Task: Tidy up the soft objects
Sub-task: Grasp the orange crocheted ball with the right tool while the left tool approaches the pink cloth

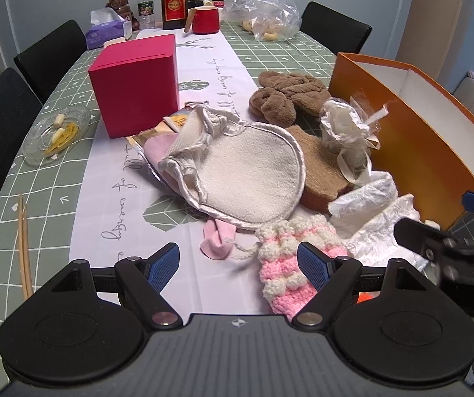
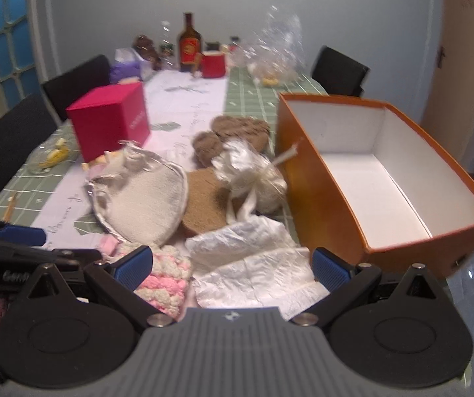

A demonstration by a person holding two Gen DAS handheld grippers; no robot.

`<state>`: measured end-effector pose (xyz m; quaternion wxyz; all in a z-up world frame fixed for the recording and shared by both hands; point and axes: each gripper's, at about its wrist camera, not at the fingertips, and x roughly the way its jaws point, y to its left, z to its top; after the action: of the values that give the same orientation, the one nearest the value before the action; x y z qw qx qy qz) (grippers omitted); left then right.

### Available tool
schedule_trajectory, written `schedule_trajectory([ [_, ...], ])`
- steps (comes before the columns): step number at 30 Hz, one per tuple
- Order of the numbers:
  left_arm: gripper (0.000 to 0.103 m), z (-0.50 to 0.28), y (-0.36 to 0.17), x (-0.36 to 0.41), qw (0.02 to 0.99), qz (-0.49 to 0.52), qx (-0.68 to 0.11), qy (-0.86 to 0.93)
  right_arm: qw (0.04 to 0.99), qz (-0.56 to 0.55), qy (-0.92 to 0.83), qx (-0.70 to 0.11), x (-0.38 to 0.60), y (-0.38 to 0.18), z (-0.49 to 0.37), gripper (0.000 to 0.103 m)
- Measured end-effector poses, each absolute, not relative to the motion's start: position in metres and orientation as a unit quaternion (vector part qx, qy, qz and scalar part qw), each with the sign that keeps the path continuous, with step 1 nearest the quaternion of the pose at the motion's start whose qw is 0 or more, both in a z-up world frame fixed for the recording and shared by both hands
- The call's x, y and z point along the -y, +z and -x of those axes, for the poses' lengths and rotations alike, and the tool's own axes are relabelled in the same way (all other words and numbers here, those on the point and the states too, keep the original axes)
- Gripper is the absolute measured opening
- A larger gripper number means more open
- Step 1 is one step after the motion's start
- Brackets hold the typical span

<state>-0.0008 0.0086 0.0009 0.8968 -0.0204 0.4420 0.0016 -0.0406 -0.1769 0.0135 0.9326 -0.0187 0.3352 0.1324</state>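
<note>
Both jaws stand wide and empty. The white tissue (image 2: 256,274) lies between the right gripper (image 2: 233,266) fingers; the orange box (image 2: 323,182) waits at two o'clock. The gripper should pinch the tissue's middle, then lift gently.

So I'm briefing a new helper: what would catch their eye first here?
Probably the big orange box, open and empty, on the table's right side. Next, the heap of soft things left of it: a cream bath mitt, a brown plush bundle behind it, and a pink-and-white knitted pouch nearest the open left tool. A red box stands further left.
</note>
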Motion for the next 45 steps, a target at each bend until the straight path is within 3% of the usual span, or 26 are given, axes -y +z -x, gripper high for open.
schedule_trajectory([
  [4, 0.095, -0.009, 0.010, -0.020, 0.907, 0.031, -0.421, 0.009, 0.939, 0.057, 0.175, -0.289, 0.169, 0.015, 0.052, 0.100],
  [15, 0.095, -0.038, 0.035, -0.069, 0.917, 0.045, -0.395, -0.040, 0.935, 0.044, 0.188, -0.299, 0.173, 0.017, 0.048, 0.100],
  [27, 0.095, -0.057, 0.010, -0.113, 0.896, 0.067, -0.437, -0.035, 0.923, 0.115, 0.236, -0.281, 0.161, 0.023, 0.016, 0.100],
  [33, 0.095, -0.070, -0.006, -0.111, 0.890, 0.078, -0.448, -0.039, 0.892, 0.080, 0.294, -0.333, 0.157, 0.004, -0.002, 0.100],
  [35, 0.095, -0.075, -0.012, -0.108, 0.887, 0.084, -0.452, -0.047, 0.879, 0.073, 0.315, -0.352, 0.154, -0.005, 0.000, 0.098],
  [37, 0.095, -0.077, -0.016, -0.104, 0.883, 0.085, -0.457, -0.056, 0.869, 0.075, 0.332, -0.360, 0.150, -0.009, 0.006, 0.089],
  [45, 0.095, -0.077, -0.012, -0.099, 0.876, 0.075, -0.469, -0.087, 0.842, 0.099, 0.374, -0.377, 0.137, -0.019, 0.032, 0.070],
])
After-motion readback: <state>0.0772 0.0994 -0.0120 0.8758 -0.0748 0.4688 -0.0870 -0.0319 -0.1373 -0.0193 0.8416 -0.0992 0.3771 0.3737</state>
